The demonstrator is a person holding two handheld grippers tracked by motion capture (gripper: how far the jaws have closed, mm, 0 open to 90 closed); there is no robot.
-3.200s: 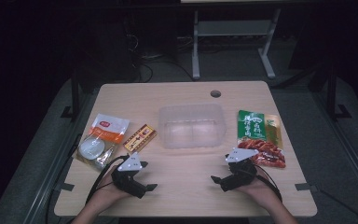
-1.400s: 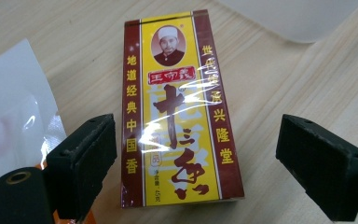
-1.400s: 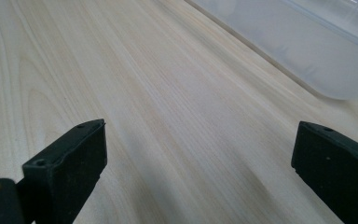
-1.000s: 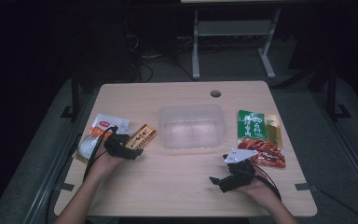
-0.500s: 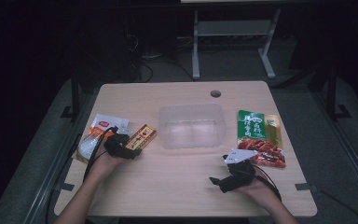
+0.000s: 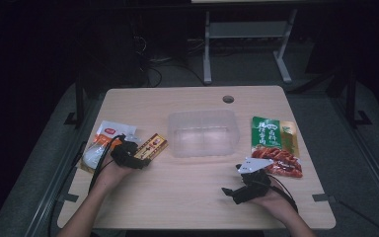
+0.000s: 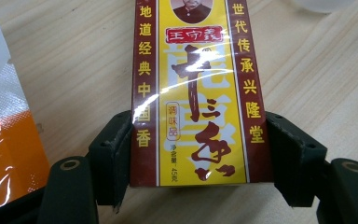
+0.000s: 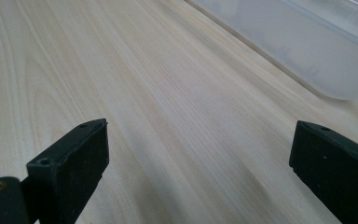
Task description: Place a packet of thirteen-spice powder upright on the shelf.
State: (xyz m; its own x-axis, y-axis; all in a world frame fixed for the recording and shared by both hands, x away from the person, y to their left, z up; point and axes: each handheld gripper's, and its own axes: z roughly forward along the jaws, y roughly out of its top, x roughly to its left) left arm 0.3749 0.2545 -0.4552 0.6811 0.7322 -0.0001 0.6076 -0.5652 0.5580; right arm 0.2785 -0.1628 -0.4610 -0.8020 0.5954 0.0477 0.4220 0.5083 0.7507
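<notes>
A slim yellow and dark red box (image 6: 153, 145) with Chinese print lies on the wooden table (image 6: 187, 197), left of the middle. My left gripper (image 6: 139, 158) is at its near end. In the left gripper view the box (image 7: 196, 70) sits between the jaws of the left gripper (image 7: 198, 140), and both pads touch its long sides. These jaws have just been closing on it. My right gripper (image 6: 229, 191) rests low at the front right, open, with bare table between the jaws of the right gripper (image 8: 198, 154).
A clear plastic container (image 6: 202, 114) stands mid-table, its corner (image 8: 307, 51) ahead of the right gripper. A white and orange bag (image 6: 106, 136) lies left of the box. A green and red snack bag (image 6: 271, 143) lies right. A cable hole (image 6: 228, 98) is at the back.
The left hand went from the table's front edge up to the box. In the last second it stayed there while its jaws narrowed around the box. The right hand has not moved.
</notes>
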